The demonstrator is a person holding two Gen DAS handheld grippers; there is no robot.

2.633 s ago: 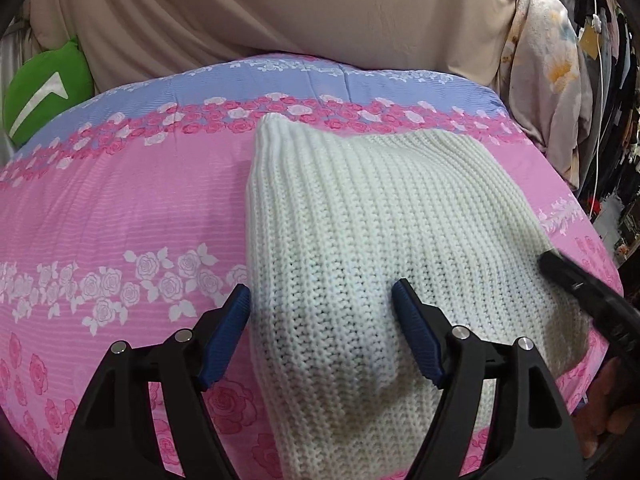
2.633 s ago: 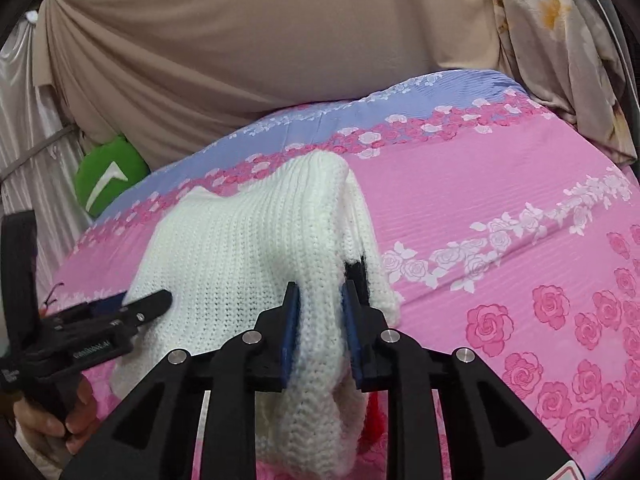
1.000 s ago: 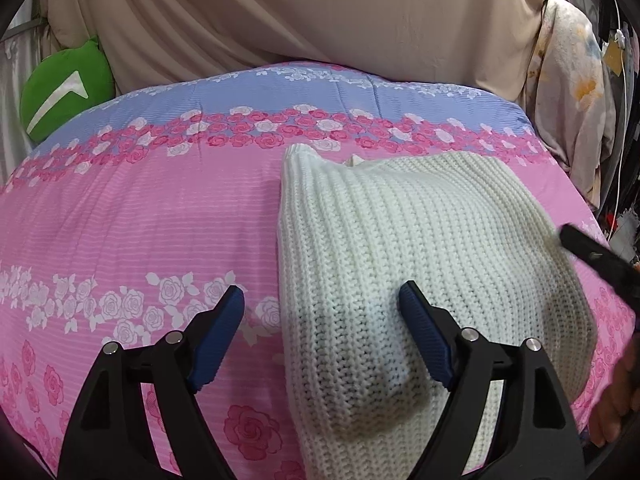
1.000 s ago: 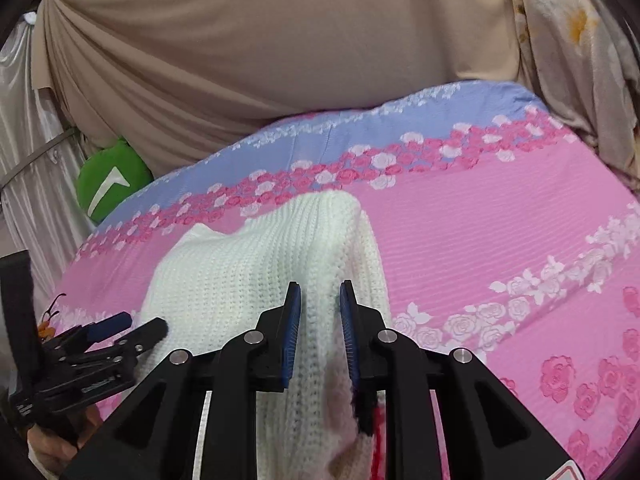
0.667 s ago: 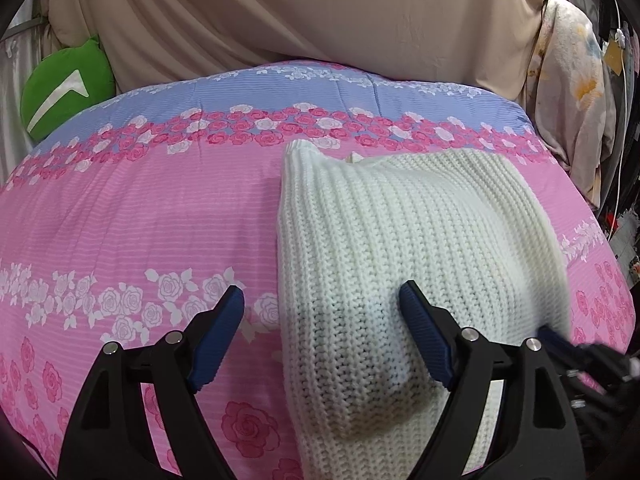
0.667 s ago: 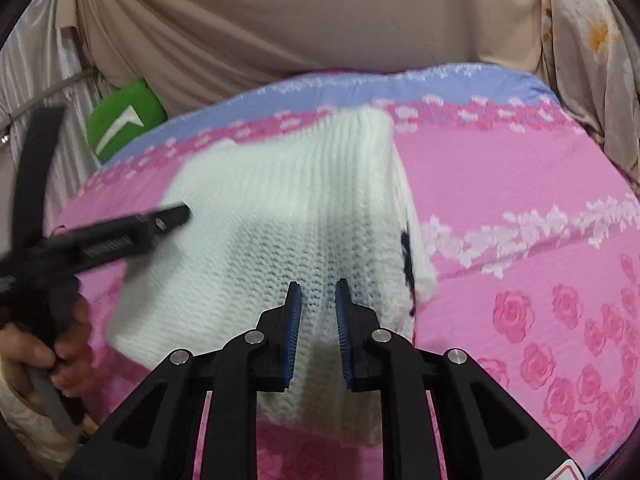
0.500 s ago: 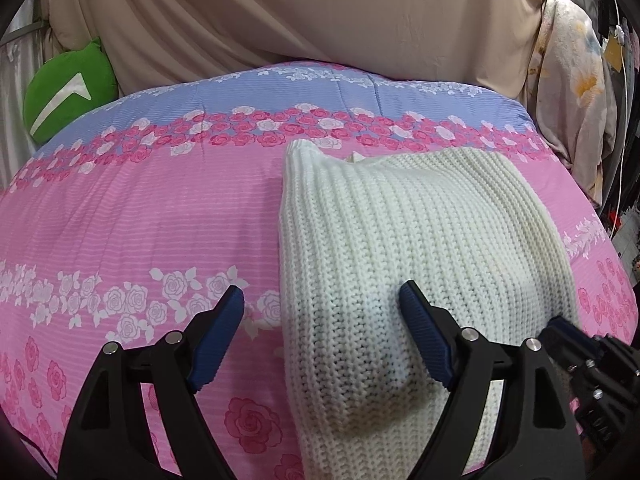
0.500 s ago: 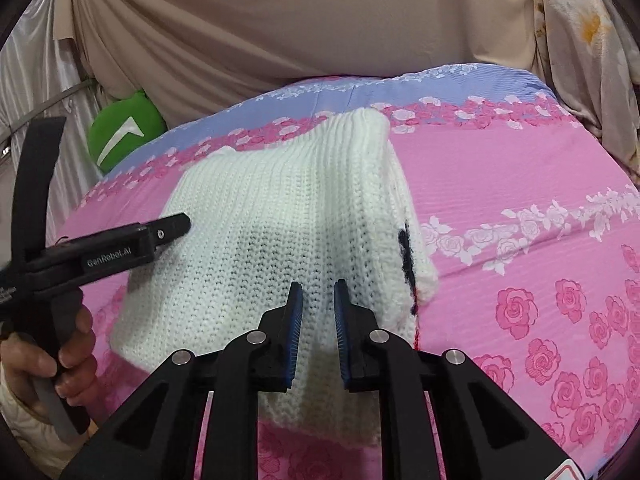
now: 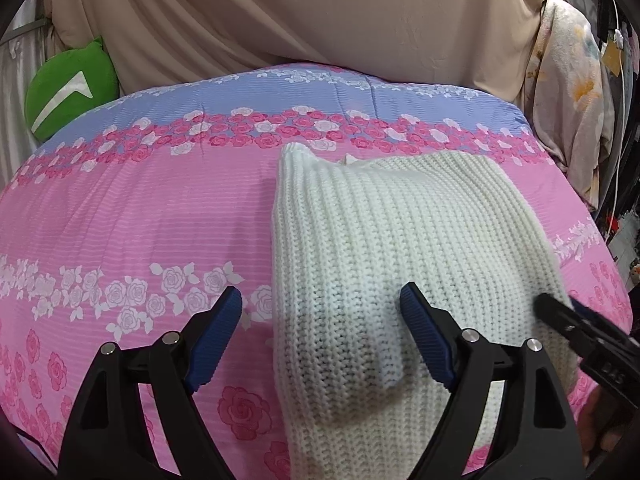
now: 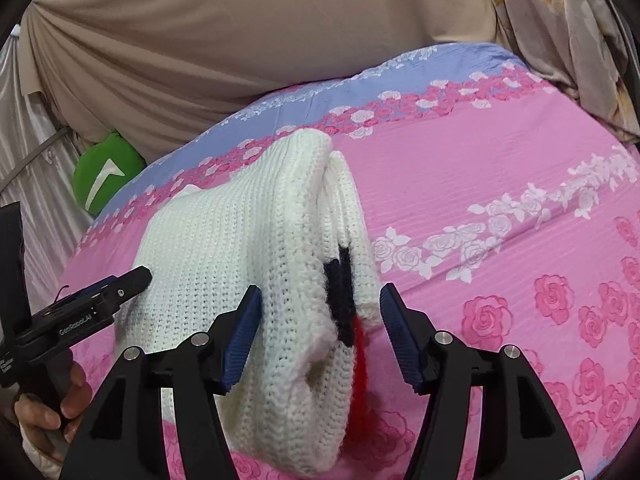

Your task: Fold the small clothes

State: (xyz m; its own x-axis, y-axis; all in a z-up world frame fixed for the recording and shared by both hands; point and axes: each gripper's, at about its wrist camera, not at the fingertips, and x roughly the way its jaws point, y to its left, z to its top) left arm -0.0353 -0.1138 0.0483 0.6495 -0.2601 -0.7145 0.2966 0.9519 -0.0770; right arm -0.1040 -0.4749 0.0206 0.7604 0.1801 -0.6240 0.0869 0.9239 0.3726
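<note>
Off at the left edge a green cushion (image 9: pixel 70 92) with a white mark is tucked against the beige drape (image 9: pixel 304 12) that hangs behind the bed. The pink bedspread (image 9: pixel 120 216), printed with rows of roses and a lilac band along its far side, fills most of the scene. The left gripper (image 9: pixel 320 336) hovers low with its blue-padded fingers spread wide, holding nothing; the near left corner of the folded white sweater (image 9: pixel 400 248) lies between them. The sweater is a chunky ribbed knit, cream-white, folded into a thick stack lying flat on the bedspread right of centre. From the right wrist camera its open right edge shows layered folds with a black patch and a bit of red yarn. The right gripper (image 10: pixel 320 332) is also spread open, straddling that edge without touching it. The side of the left tool reads "GenRobot.AI". A floral cloth (image 9: pixel 568 92) hangs at the far right.
</note>
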